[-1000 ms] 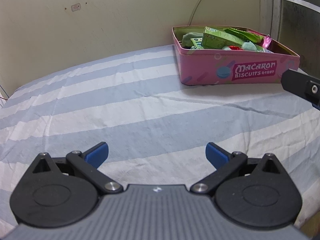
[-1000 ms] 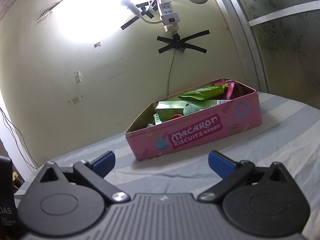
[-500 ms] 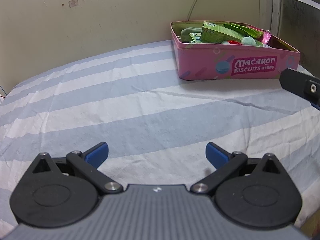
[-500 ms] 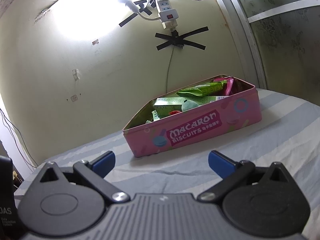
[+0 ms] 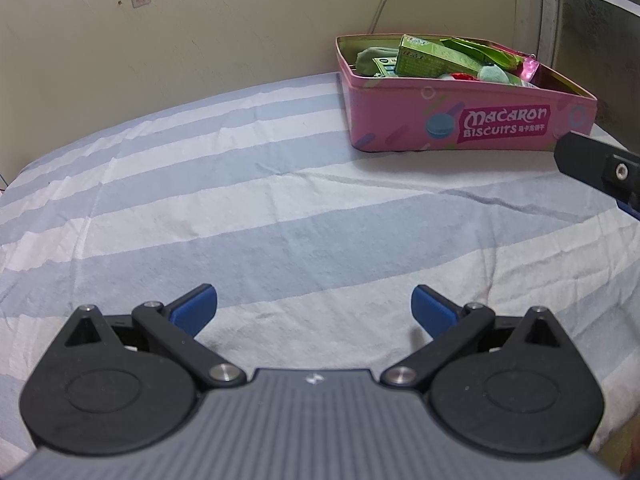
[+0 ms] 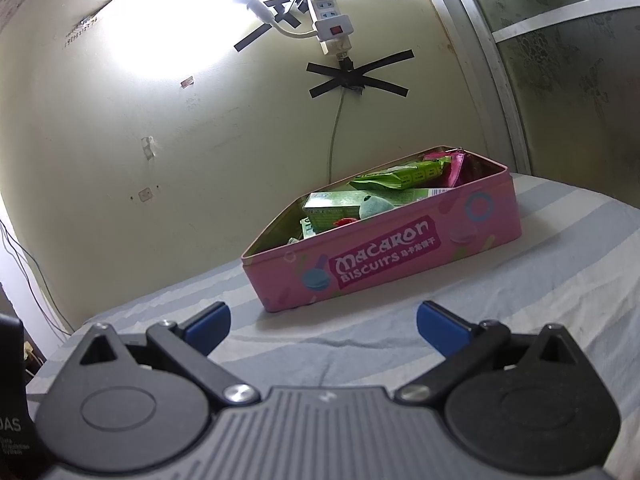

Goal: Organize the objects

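A pink "Macaron Biscuits" tin (image 5: 472, 124) stands open at the far right of the striped bed sheet (image 5: 240, 208), filled with a green box (image 5: 432, 60), green packets, a pink wrapper and a pale green plush. The right wrist view has the tin (image 6: 384, 260) straight ahead, with the green box (image 6: 332, 210) inside. My left gripper (image 5: 314, 308) is open over bare sheet, well short and left of the tin, holding nothing. My right gripper (image 6: 324, 322) is open and empty, a short way in front of the tin. Its black side (image 5: 596, 168) pokes in at the left view's right edge.
A cream wall (image 5: 200, 20) rises right behind the bed. A power strip (image 6: 330, 20) and a taped cable (image 6: 356, 80) hang on it above the tin. A frosted glass panel with a metal frame (image 6: 560, 80) stands to the right. The sheet (image 6: 540, 288) extends around the tin.
Both views have tilted slightly downward: the tin sits lower in the right wrist view and higher in the left. The jaws of both grippers stay spread the same.
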A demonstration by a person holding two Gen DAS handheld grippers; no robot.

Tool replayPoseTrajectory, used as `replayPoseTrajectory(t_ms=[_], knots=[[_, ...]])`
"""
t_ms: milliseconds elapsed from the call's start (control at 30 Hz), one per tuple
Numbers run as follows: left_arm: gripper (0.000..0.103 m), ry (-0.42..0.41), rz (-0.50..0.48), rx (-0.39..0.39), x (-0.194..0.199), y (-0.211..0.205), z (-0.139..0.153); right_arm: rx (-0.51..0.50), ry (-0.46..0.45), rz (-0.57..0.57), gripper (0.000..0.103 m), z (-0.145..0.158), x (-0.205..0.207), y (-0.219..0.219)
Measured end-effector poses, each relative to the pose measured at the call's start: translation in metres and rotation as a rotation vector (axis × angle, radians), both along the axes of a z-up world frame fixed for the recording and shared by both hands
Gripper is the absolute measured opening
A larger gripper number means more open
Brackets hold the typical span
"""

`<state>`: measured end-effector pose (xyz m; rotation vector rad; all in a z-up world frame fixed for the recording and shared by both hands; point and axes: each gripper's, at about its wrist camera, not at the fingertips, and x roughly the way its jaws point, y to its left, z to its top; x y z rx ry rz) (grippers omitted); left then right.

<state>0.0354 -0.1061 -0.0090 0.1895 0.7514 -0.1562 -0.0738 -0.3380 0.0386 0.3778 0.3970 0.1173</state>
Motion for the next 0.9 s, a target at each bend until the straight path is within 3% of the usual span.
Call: replayPoseTrajectory(t_ms=[900], knots=[[0.103, 0.029, 0.005, -0.013, 0.0041, 0.0012, -0.0025, -0.005, 0.015, 0.003, 0.103, -0.0037, 0.0026, 0.0052]])
